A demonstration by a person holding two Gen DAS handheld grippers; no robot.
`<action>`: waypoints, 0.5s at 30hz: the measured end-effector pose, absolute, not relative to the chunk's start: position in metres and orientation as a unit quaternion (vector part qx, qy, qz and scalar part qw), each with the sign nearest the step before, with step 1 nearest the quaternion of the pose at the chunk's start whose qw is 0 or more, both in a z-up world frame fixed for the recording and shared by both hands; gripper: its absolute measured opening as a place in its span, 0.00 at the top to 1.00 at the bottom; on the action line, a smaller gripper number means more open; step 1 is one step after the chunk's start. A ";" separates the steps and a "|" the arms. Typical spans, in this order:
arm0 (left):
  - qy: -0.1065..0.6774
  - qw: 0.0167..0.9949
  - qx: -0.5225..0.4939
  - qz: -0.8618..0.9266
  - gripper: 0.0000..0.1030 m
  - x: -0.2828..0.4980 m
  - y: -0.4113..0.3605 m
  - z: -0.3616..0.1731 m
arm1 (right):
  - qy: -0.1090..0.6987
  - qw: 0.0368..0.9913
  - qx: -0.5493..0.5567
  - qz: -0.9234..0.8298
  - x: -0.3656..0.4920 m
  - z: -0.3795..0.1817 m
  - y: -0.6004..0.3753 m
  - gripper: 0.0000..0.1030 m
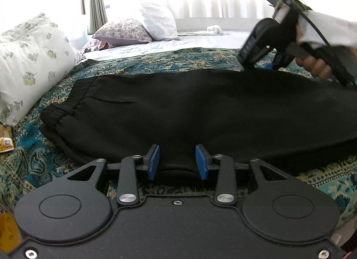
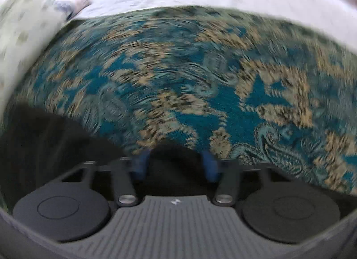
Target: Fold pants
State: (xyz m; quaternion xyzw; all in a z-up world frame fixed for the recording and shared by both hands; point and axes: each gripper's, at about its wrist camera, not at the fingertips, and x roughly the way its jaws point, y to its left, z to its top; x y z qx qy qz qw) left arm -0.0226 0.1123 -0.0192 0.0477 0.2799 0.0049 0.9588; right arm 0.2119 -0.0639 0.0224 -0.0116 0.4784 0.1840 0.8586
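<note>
Black pants (image 1: 178, 107) lie flat across the patterned teal bedspread (image 1: 156, 60), waistband at the left. My left gripper (image 1: 177, 162) is open, its blue pads on either side of the pants' near edge, with a hump of cloth between them. My right gripper (image 2: 176, 163) is open over the far edge of the pants (image 2: 44, 138), with black cloth between its blue pads; this view is blurred. In the left wrist view the right gripper's body (image 1: 279, 36) hangs above the pants' far right part, held by a hand.
A white flowered pillow (image 1: 29, 58) lies at the left, and more pillows (image 1: 133, 29) lie at the back on a white sheet (image 1: 200, 40). Curtains and a bright window stand behind. The bedspread (image 2: 200, 80) extends beyond the pants.
</note>
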 end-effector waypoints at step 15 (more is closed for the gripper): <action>0.275 0.961 0.033 -0.007 0.65 -0.023 0.122 -0.019 | 0.356 0.915 0.070 0.178 0.173 0.051 -0.090 0.94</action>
